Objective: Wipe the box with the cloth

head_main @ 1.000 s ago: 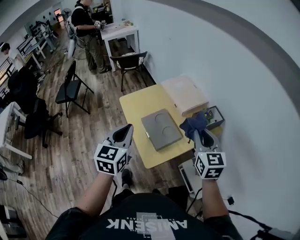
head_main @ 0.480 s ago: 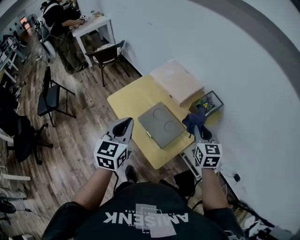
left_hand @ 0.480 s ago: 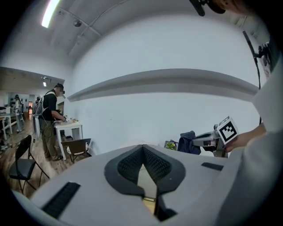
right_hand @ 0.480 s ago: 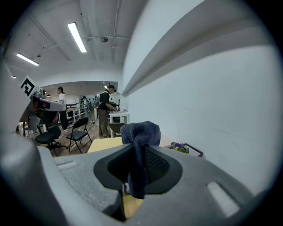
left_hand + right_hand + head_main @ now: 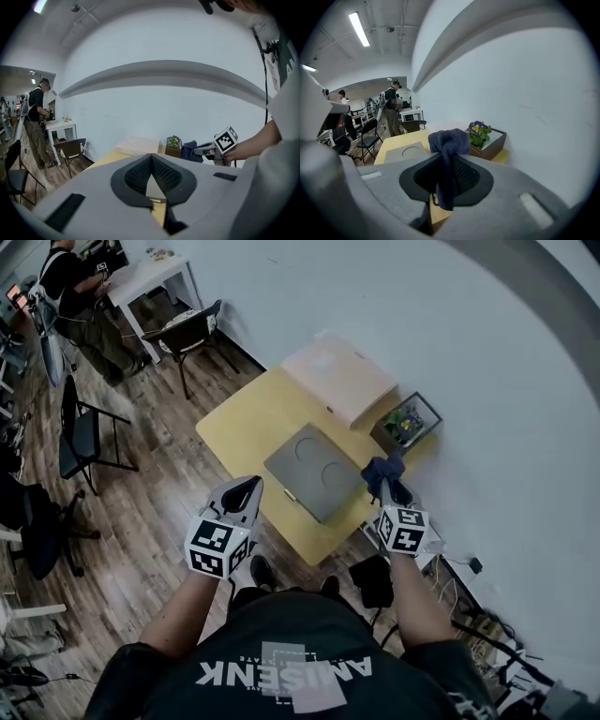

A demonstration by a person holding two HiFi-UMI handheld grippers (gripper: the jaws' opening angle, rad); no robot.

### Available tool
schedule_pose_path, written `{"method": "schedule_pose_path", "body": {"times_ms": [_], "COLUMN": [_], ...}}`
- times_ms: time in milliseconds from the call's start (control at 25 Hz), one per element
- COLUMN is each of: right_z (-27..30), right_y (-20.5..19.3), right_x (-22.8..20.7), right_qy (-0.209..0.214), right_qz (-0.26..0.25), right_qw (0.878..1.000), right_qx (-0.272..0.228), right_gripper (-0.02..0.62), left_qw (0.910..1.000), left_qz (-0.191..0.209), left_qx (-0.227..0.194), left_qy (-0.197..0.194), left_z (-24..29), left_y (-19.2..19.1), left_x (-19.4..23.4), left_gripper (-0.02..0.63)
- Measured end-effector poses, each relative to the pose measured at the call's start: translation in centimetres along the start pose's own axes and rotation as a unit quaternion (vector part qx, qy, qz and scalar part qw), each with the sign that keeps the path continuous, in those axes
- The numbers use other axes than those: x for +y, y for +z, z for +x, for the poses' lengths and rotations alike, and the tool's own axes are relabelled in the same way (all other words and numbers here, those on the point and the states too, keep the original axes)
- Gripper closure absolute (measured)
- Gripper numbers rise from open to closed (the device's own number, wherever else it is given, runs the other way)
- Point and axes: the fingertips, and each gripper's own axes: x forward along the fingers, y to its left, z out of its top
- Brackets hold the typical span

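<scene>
Dark blue cloth [image 5: 449,139] hangs bunched in right tool [image 5: 385,484].

The left forearm [image 5: 187,607] and right forearm [image 5: 411,601] both reach forward, well apart. The left tool [image 5: 250,485] has its jaws closed tip to tip on nothing. The right tool [image 5: 387,487] has its jaws clamped on a dark blue cloth [image 5: 382,468].

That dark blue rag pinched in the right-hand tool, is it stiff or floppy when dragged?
Probably floppy: the cloth bunches above the right gripper and a tail droops below its shut jaws. It looks light, since a narrow pinch holds it. It would likely fold and trail across the grey box rather than push flat.
</scene>
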Motion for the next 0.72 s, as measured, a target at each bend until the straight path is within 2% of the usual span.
{"method": "schedule_pose_path", "body": {"times_ms": [200, 440, 720], "right_z": [2.7, 5.7, 7.2], "right_y": [-3.2, -7.1, -10.1], "right_x": [-0.7, -1.5, 0.5], "right_qy": [0.004, -0.008, 0.023], "right_qz": [0.009, 0.031, 0.042], "right_qw": [0.999, 0.998, 0.995], "right_qx": [0.033, 0.058, 0.088], "right_gripper": [0.535, 0.535, 0.535], "left_qw": [0.9999, 0.999, 0.9981], "left_qz": [-0.005, -0.001, -0.007], "left_qx": [0.005, 0.034, 0.049], "left_qy": [0.014, 0.03, 0.038], "left_z": [0.0, -0.6, -1.7], "left_y": [-0.8, -2.8, -4.2], "left_x": [-0.1, 0.1, 0.9], "left_gripper": [0.604, 0.604, 0.604]}}
